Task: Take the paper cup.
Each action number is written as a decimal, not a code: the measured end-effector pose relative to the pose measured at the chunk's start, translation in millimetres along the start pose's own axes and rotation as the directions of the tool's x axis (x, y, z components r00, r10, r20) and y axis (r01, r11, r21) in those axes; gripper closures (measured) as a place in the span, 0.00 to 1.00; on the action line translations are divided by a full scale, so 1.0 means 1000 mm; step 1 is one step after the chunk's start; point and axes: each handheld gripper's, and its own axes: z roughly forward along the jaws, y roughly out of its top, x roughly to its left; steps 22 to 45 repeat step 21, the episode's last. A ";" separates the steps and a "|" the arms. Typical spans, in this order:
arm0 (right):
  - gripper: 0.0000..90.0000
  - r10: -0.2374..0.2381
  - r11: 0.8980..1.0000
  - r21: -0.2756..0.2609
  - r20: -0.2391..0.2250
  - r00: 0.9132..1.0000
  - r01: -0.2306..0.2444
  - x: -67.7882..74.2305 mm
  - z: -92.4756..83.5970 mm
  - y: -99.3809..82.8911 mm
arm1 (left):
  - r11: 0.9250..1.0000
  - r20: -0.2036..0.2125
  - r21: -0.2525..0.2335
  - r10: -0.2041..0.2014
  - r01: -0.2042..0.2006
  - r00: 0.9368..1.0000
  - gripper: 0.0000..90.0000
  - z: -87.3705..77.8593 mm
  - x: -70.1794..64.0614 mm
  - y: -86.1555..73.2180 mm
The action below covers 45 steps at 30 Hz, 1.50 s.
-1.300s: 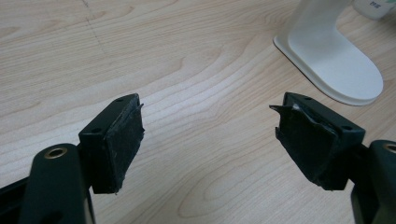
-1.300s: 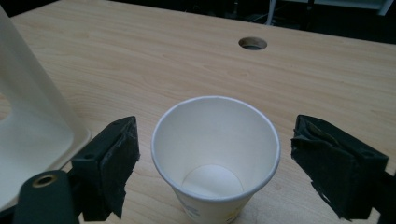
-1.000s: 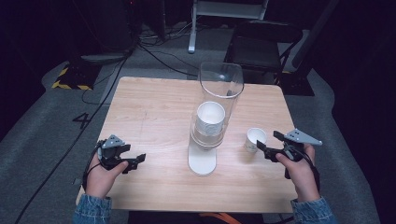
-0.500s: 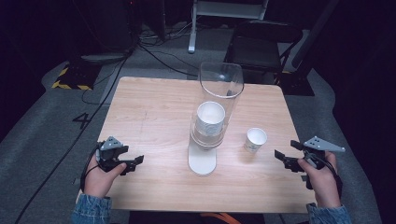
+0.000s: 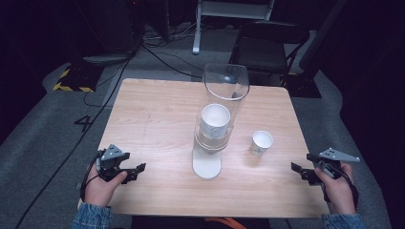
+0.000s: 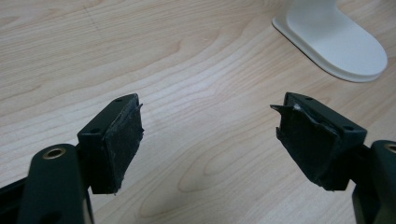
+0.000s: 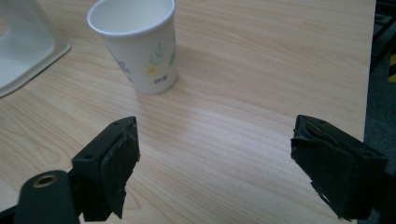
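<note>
A small white paper cup with a flower print stands upright on the wooden table, right of a cup dispenser. The dispenser is a clear tube on a white base, with a stack of white cups inside. My right gripper hovers at the table's right front edge, open and empty, a short way back from the cup. My left gripper rests at the front left, open with nothing between its jaws, pointing toward the dispenser base.
Bare wood lies between both grippers and the dispenser. The table's right edge is close beside the right gripper. A dark chair and cables lie on the grey floor behind the table.
My right gripper has drawn back from the paper cup toward the table's right front edge, leaving the cup standing. The left gripper has barely moved.
</note>
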 end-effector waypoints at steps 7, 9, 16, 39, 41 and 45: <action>0.18 0.068 0.998 -0.017 0.025 0.997 -0.068 -0.015 0.009 -0.015 | 1.000 0.001 0.003 0.022 -0.022 1.000 0.23 -0.001 0.000 -0.010; 0.18 0.102 0.994 -0.039 0.001 0.995 -0.102 -0.018 0.014 -0.019 | 1.000 -0.003 -0.005 0.021 -0.021 1.000 0.23 -0.001 -0.001 -0.011; 0.18 0.028 0.999 -0.020 0.048 0.998 -0.027 -0.011 0.024 -0.020 | 0.999 0.019 0.005 0.045 -0.045 0.999 0.19 0.005 -0.001 -0.013; 0.18 0.015 0.999 -0.030 0.035 0.999 -0.014 -0.005 0.025 -0.017 | 0.999 0.017 0.009 0.040 -0.040 0.999 0.19 0.004 0.001 -0.013; 0.18 0.015 0.999 -0.030 0.035 0.999 -0.014 -0.005 0.025 -0.017 | 0.999 0.017 0.009 0.040 -0.040 0.999 0.19 0.004 0.001 -0.013; 0.18 0.015 0.999 -0.030 0.035 0.999 -0.014 -0.005 0.025 -0.017 | 0.999 0.017 0.009 0.040 -0.040 0.999 0.19 0.004 0.001 -0.013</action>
